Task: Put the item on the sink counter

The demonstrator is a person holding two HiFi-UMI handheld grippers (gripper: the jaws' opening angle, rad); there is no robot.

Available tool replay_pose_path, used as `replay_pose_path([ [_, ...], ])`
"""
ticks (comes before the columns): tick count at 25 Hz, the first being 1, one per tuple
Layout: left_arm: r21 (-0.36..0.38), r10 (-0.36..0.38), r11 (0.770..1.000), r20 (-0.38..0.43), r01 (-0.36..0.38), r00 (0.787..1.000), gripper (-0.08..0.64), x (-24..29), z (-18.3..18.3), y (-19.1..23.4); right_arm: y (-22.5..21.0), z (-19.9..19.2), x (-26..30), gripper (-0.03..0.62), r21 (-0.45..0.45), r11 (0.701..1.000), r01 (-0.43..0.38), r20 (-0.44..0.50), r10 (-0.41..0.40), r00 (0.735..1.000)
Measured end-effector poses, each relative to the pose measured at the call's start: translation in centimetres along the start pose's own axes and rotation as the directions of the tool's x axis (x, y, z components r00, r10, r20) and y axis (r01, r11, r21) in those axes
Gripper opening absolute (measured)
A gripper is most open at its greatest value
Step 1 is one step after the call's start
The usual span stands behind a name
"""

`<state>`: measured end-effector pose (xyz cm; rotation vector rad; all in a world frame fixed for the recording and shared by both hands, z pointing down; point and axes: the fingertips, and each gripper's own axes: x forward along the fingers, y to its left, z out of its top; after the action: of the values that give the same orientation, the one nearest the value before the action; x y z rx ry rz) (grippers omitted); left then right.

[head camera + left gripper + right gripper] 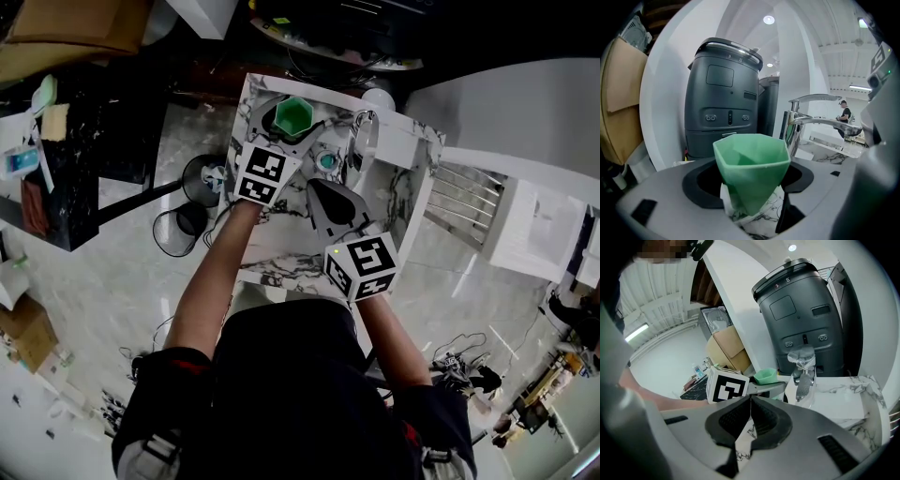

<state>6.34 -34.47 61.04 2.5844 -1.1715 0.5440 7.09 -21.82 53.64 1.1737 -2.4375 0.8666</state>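
A pale green faceted cup (293, 114) stands upright between the jaws of my left gripper (292, 125), over the far left corner of the marble sink counter (281, 246). In the left gripper view the cup (752, 168) fills the gap and both black pads press its sides; its base hangs just above the marble (765, 221). My right gripper (323, 193) hovers over the middle of the counter with its jaws shut and nothing in them, as the right gripper view (751, 397) shows. The chrome faucet (362, 141) and the sink drain (326, 161) lie to the cup's right.
A dark grey appliance (724, 93) stands right behind the counter. Two black bins (187, 202) sit on the floor to the left. A white rack (469, 197) is at the right, cardboard boxes (618, 93) at the far left.
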Motion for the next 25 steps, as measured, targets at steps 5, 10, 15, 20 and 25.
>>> replay_pose_path([
  [5,0.007,-0.013,1.0,-0.016,0.013,1.0,0.334,0.6,-0.6,-0.3,0.1,-0.1,0.1,0.035,0.008,1.0,-0.003,-0.001,0.003,1.0],
  [10,-0.002,-0.013,1.0,-0.026,0.013,1.0,0.334,1.0,-1.2,-0.3,0.0,-0.4,0.0,0.035,0.013,1.0,-0.006,-0.002,0.006,1.0],
  [15,-0.01,-0.011,1.0,-0.028,0.011,1.0,0.334,1.3,-1.7,-0.3,0.0,-0.4,-0.1,0.035,0.016,1.0,-0.004,-0.002,0.004,1.0],
  [20,-0.028,-0.028,0.999,-0.029,0.028,0.999,0.334,1.5,-2.2,-0.5,0.0,-0.7,-0.2,0.035,0.023,1.0,-0.002,-0.007,0.003,1.0],
  [25,-0.042,-0.019,0.999,0.003,0.019,1.0,0.369,1.4,-2.0,-0.2,-0.1,-0.8,-0.2,0.035,0.03,1.0,-0.001,-0.009,0.001,1.0],
])
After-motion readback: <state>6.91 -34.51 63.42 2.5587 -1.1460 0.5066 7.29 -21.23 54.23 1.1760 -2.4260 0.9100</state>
